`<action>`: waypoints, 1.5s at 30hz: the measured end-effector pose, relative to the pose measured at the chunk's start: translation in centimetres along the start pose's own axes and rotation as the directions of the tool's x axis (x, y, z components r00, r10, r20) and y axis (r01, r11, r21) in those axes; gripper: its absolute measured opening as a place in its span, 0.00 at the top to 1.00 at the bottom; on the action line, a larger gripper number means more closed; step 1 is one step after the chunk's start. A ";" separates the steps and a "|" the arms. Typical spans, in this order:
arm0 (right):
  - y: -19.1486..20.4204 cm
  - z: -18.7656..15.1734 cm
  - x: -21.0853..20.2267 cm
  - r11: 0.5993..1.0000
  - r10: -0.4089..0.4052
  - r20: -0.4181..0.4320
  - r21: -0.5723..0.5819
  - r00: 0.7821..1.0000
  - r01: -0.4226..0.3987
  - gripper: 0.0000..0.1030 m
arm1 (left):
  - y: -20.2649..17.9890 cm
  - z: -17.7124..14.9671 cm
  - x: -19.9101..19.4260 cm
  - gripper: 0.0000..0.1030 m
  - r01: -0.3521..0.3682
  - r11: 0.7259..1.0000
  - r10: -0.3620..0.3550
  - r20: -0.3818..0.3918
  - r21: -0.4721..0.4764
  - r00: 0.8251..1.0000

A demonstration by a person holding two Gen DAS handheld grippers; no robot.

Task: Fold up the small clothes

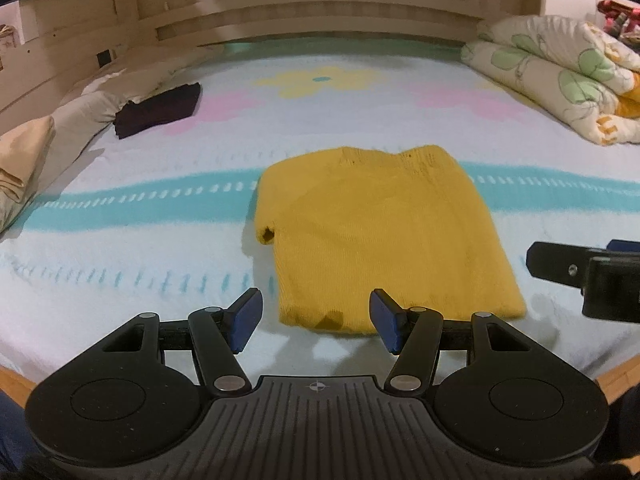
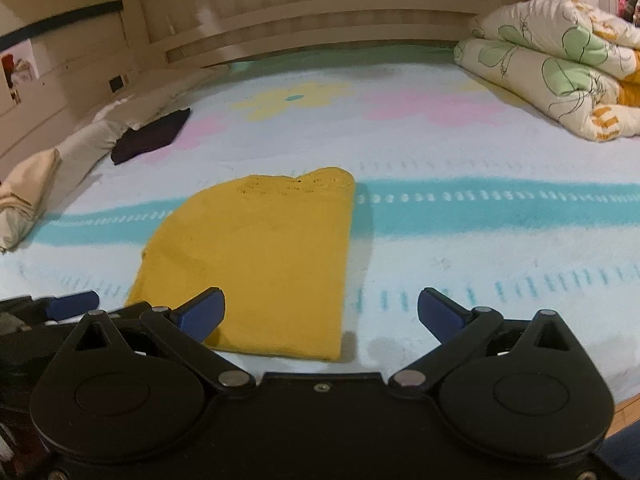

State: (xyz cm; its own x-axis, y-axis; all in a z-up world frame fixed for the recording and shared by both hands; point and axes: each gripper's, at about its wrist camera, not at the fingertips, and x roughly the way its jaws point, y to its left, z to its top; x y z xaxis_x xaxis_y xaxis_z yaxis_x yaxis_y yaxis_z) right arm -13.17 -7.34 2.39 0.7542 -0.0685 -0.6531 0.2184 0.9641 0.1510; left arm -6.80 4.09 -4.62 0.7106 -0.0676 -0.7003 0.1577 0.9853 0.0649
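A yellow knit sweater (image 1: pixel 376 232) lies folded into a rough rectangle on the bed, also in the right wrist view (image 2: pixel 256 256). A sleeve cuff pokes out at its left side. My left gripper (image 1: pixel 316 320) is open and empty, just in front of the sweater's near hem. My right gripper (image 2: pixel 320 316) is open and empty over the sweater's near right corner; it also shows at the right edge of the left wrist view (image 1: pixel 580 272).
The bed sheet (image 1: pixel 160 240) is pale blue with teal stripes and flowers. A folded dark purple garment (image 1: pixel 160 110) lies far left beside beige pillows (image 1: pixel 48 136). A rolled floral quilt (image 1: pixel 560 80) lies far right. A wooden headboard (image 1: pixel 312 12) stands behind.
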 end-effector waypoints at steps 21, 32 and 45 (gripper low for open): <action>0.3 -0.7 1.5 0.999 -0.040 -0.091 -0.016 0.995 0.039 0.01 | -1.0 -1.2 1.8 0.44 0.016 1.000 -0.016 -0.144 0.002 0.989; -0.1 -0.7 2.1 0.999 -0.044 -0.112 0.005 0.993 0.044 0.01 | -1.0 -1.0 2.3 0.44 0.016 1.000 -0.018 -0.159 -0.013 0.987; -0.1 -0.8 2.5 0.999 -0.039 -0.130 0.015 0.991 0.042 0.01 | -1.0 -0.8 2.1 0.44 0.010 1.000 -0.014 -0.147 -0.022 0.989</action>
State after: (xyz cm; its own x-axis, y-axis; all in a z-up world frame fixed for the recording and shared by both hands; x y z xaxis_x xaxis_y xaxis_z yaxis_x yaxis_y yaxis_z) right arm -11.84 -7.38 0.13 0.6578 -0.0725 -0.7497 0.2593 0.9563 0.1350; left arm -6.03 3.14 -6.75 0.6000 -0.0572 -0.7979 0.1498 0.9878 0.0418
